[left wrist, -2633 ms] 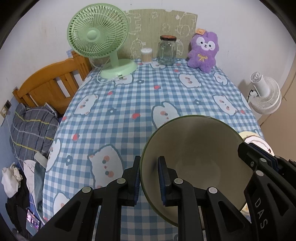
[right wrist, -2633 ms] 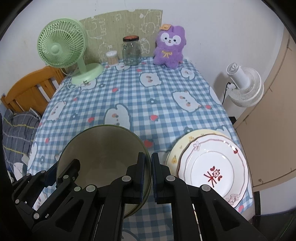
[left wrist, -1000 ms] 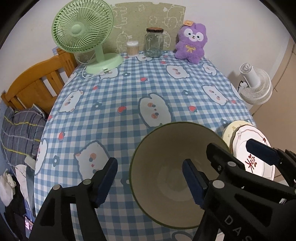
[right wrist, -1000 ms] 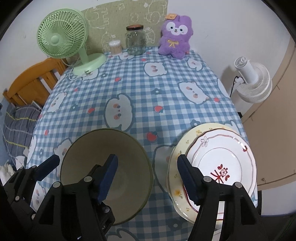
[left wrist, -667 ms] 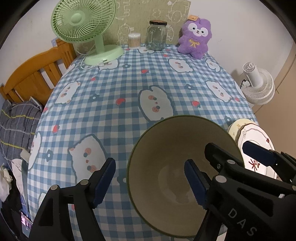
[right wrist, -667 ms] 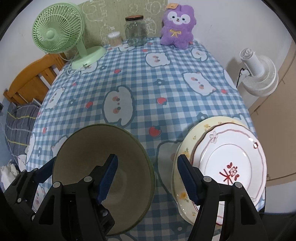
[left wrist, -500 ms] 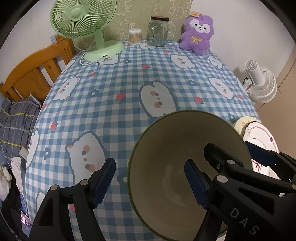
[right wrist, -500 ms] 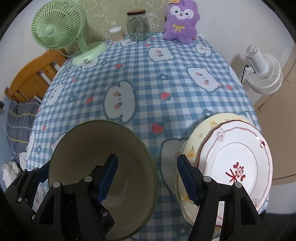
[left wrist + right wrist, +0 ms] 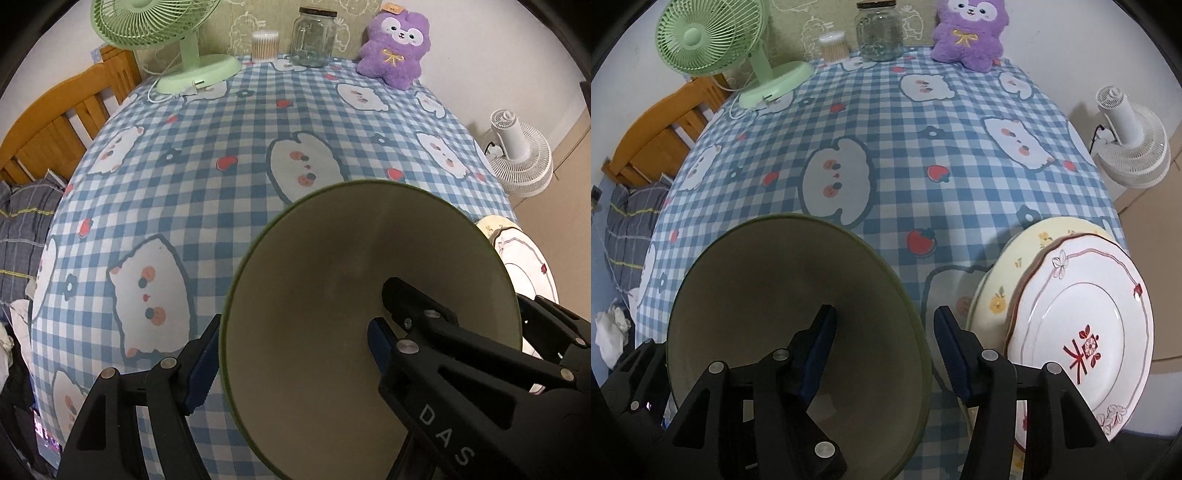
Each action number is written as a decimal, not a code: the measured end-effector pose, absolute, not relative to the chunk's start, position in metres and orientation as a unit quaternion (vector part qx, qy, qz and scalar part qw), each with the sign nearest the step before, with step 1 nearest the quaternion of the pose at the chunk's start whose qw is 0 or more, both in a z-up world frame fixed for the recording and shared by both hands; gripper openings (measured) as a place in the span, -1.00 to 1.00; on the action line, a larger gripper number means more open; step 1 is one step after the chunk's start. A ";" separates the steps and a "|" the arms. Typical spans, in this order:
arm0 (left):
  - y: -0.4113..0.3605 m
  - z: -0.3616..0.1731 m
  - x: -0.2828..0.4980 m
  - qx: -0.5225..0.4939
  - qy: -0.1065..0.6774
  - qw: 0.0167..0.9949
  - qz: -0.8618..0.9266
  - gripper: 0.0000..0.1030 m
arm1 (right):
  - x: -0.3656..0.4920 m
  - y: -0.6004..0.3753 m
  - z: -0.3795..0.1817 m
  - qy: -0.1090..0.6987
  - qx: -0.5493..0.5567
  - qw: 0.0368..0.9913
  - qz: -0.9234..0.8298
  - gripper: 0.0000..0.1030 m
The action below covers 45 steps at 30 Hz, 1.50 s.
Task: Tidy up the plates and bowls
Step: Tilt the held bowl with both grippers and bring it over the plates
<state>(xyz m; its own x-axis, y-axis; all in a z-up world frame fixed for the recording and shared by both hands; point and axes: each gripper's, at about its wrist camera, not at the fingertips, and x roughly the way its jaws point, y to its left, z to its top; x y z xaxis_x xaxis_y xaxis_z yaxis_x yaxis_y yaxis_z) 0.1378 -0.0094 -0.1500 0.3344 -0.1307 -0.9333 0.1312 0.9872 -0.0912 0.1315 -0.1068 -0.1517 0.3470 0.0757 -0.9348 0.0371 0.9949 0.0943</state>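
Observation:
A large olive-green bowl [image 9: 347, 280] sits on the checked tablecloth near the front edge; it also shows in the right wrist view [image 9: 775, 295]. My left gripper [image 9: 288, 354] is open, its jaws straddling the bowl's left rim without pinching it. My right gripper [image 9: 884, 350] is open, straddling the bowl's right rim. To the right lies a white plate with a red motif [image 9: 1086, 339] stacked on a cream floral plate [image 9: 1004, 280]; the stack shows at the right edge of the left wrist view [image 9: 524, 254].
At the table's far end stand a green desk fan [image 9: 713, 40], a cotton-swab jar [image 9: 833, 46], a glass jar [image 9: 879, 33] and a purple plush [image 9: 967, 33]. A wooden bed frame [image 9: 62, 122] is left, a white floor fan [image 9: 1130, 147] right.
Both grippers, shut on the bowl's rim 2.6 s ago, have opened and let it go. Since then both have drawn closer to the bowl, which now fills more of each view.

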 end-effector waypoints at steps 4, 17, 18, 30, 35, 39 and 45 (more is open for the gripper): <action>-0.009 -0.150 0.139 -0.003 0.571 0.817 -0.080 0.51 | 0.133 -0.106 -0.152 0.572 0.049 0.819 0.018 0.12; -0.011 -0.149 0.141 -0.016 0.572 0.812 -0.113 0.19 | 0.137 -0.103 -0.154 0.578 0.057 0.814 0.032 0.01; -0.011 -0.149 0.141 -0.016 0.573 0.812 -0.113 0.18 | 0.137 -0.103 -0.154 0.578 0.058 0.813 0.035 0.01; -0.013 -0.148 0.142 -0.010 0.576 0.810 -0.114 0.14 | 0.136 -0.107 -0.154 0.583 0.066 0.809 0.034 0.01; -0.013 -0.147 0.140 -0.010 0.576 0.809 -0.116 0.13 | 0.134 -0.106 -0.153 0.584 0.063 0.809 0.030 0.01; -0.014 -0.145 0.137 -0.013 0.576 0.809 -0.120 0.13 | 0.130 -0.108 -0.147 0.582 0.063 0.810 0.025 0.01; -0.016 -0.133 0.133 -0.012 0.569 0.813 -0.127 0.13 | 0.124 -0.109 -0.132 0.573 0.064 0.817 0.018 0.01</action>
